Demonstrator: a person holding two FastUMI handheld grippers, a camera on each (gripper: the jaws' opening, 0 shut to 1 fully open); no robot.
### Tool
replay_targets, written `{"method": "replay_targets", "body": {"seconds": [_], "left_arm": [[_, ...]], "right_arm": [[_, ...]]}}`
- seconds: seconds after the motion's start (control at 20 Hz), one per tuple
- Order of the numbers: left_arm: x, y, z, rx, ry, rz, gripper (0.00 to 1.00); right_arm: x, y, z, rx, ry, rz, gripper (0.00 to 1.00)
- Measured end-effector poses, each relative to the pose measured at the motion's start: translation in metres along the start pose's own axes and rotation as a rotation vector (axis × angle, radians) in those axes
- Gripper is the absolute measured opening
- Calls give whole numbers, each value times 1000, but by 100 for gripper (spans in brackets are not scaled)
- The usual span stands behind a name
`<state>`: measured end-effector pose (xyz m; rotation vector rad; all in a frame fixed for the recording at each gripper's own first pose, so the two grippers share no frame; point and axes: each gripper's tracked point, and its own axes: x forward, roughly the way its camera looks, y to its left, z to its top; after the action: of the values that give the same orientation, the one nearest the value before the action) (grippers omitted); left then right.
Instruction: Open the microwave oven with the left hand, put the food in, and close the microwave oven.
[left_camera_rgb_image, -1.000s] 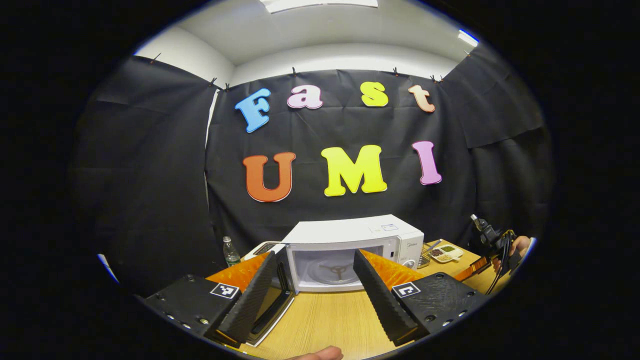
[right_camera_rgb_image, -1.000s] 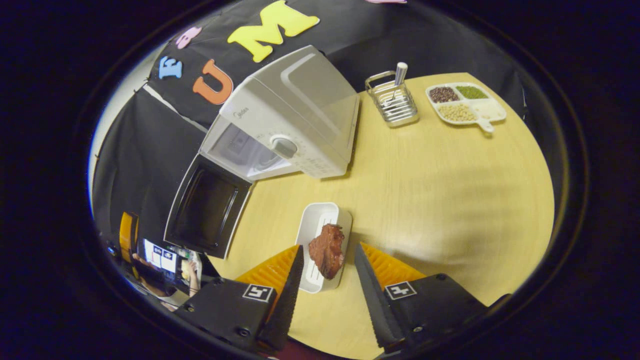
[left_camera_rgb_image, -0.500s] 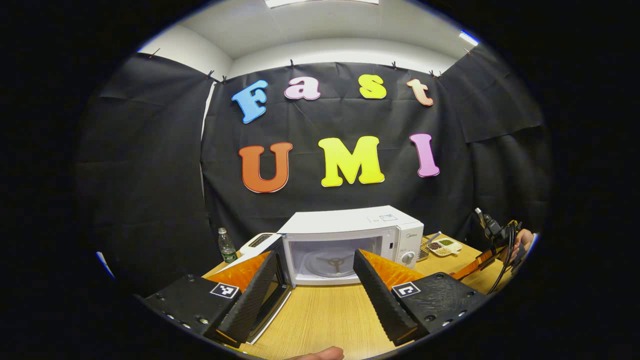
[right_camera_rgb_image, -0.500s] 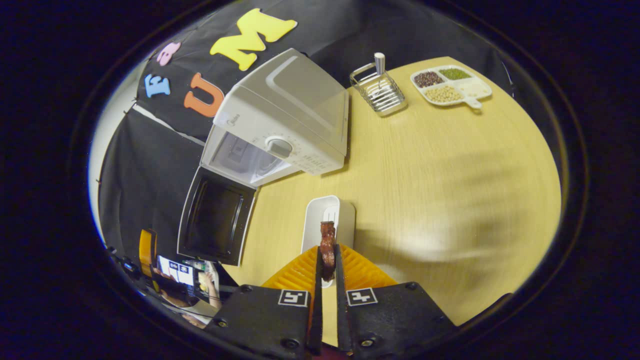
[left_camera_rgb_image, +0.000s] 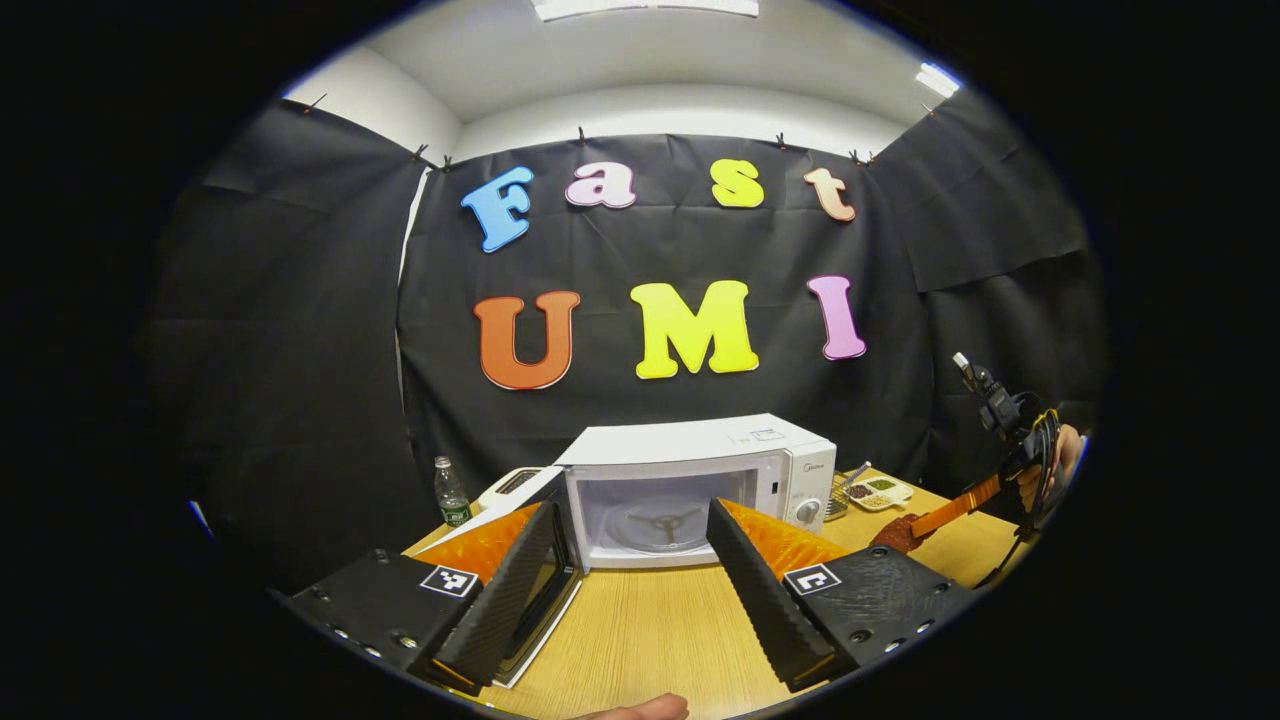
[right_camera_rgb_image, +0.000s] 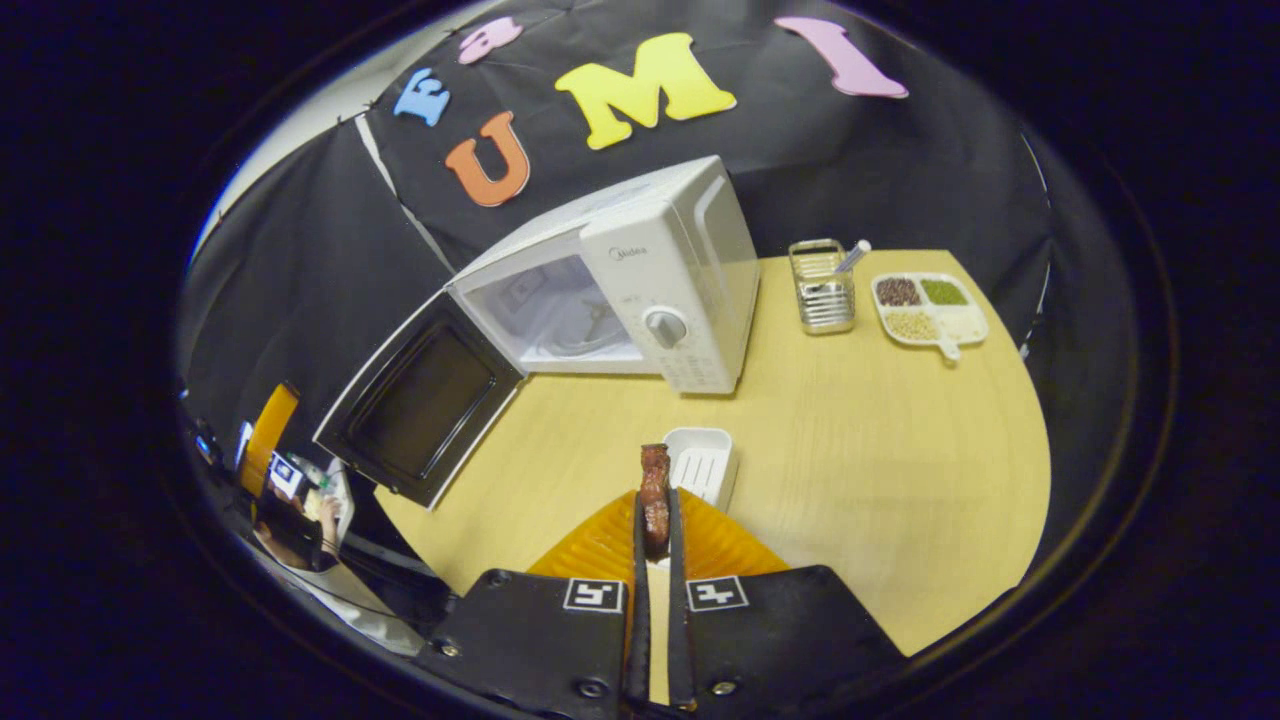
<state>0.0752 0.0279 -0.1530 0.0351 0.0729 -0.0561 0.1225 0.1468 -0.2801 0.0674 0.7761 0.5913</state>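
Jaws of my right gripper (right_camera_rgb_image: 655, 520) pinch the reddish-brown meat piece (right_camera_rgb_image: 654, 488) above the wooden worktop (right_camera_rgb_image: 880, 450); left gripper (left_camera_rgb_image: 640, 560) gapes idle. Thin grip might slip before reaching the open white microwave oven (right_camera_rgb_image: 600, 300).

Left tool (left_camera_rgb_image: 640, 560): fingers spread wide apart, nothing between them, pointing level toward 12 o'clock in the left gripper view. A fingertip of the holding hand (left_camera_rgb_image: 640, 708) shows at 6 o'clock. Right tool (right_camera_rgb_image: 655, 510): fingers drawn close together, both pressing on the piece of meat (right_camera_rgb_image: 655, 480), which projects past their tips toward 12 o'clock. In the left gripper view this tool appears at 3 o'clock, raised and tilted down, gripped by a hand (left_camera_rgb_image: 1045, 470).
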Motion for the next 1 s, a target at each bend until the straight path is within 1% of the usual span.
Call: {"method": "replay_targets", "body": {"seconds": [0.1, 0.2, 0.25, 0.45, 0.65, 0.8, 1.0], "left_arm": [[-5, 8, -1, -11, -5, -2, 95], [-10, 17, -5, -22, -6, -1, 95], [-12, 22, -7, -26, -4, 2, 95], [-21, 49, -11, -59, -5, 64, 95], [-30, 63, -19, -90, 4, 78, 95], [-37, 70, -24, -66, 9, 88, 94], [-36, 73, -29, -57, 10, 88, 93]], "right_arm": [[3, 10, 9, -76, -54, -77, 10], [10, 28, 14, -145, -93, -114, 10], [14, 39, 14, -175, -112, -122, 10], [43, 86, 24, -256, -209, -138, 10], [88, 126, 42, -309, -320, -163, 10], [120, 145, 52, -273, -385, -171, 10], [155, 154, 66, -170, -496, -226, 10]]}}
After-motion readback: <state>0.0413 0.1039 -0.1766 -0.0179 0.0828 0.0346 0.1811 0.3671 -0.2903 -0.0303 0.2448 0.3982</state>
